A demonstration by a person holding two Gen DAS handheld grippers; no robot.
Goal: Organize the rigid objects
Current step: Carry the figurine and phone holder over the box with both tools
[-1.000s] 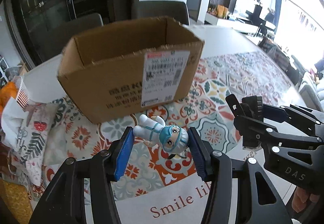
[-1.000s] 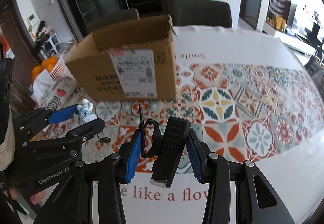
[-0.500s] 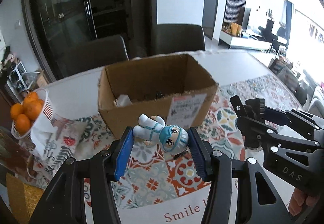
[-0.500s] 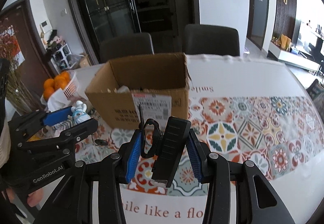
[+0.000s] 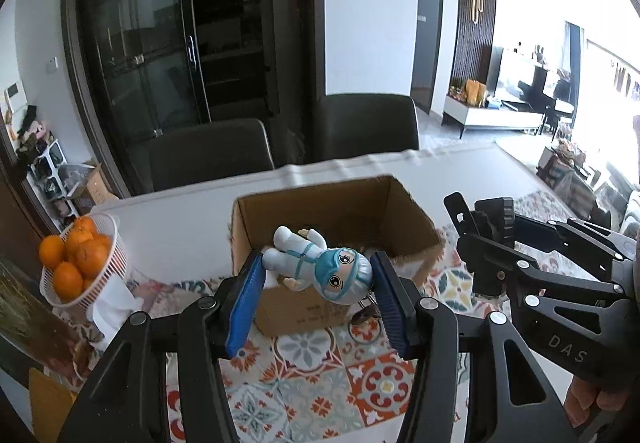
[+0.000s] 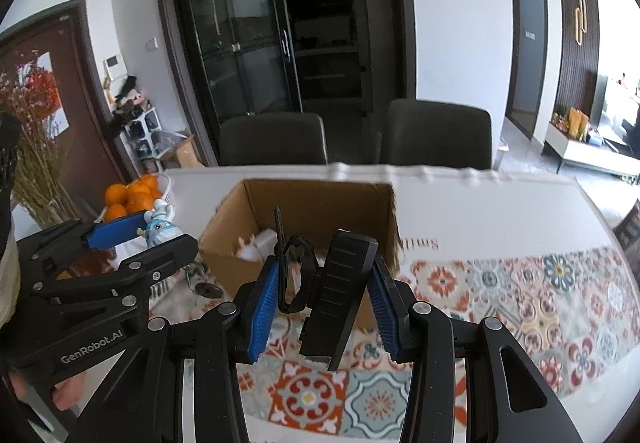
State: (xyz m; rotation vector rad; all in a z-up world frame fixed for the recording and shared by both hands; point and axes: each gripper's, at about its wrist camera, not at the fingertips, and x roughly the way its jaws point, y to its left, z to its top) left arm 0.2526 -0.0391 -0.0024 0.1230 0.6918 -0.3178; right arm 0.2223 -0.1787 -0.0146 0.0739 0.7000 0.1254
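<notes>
Both grippers raised above the cardboard box; its interior is now seen.
The figurine is clamped in the left gripper, the black clip in the closed right gripper; oranges are seen at nine o'clock.

**Bright dining room with dark glass cabinet**

White walls frame a tall dark cabinet with glass doors. Two dark upholstered chairs stand side by side at the far edge of the table, which wears a white cloth with patterned tiles in orange and teal. A brown door sits at the left beside dried branches and a small white shelf unit. To the right, a dark slatted wall panel leads toward a sunlit living area with a low white sideboard.
</notes>
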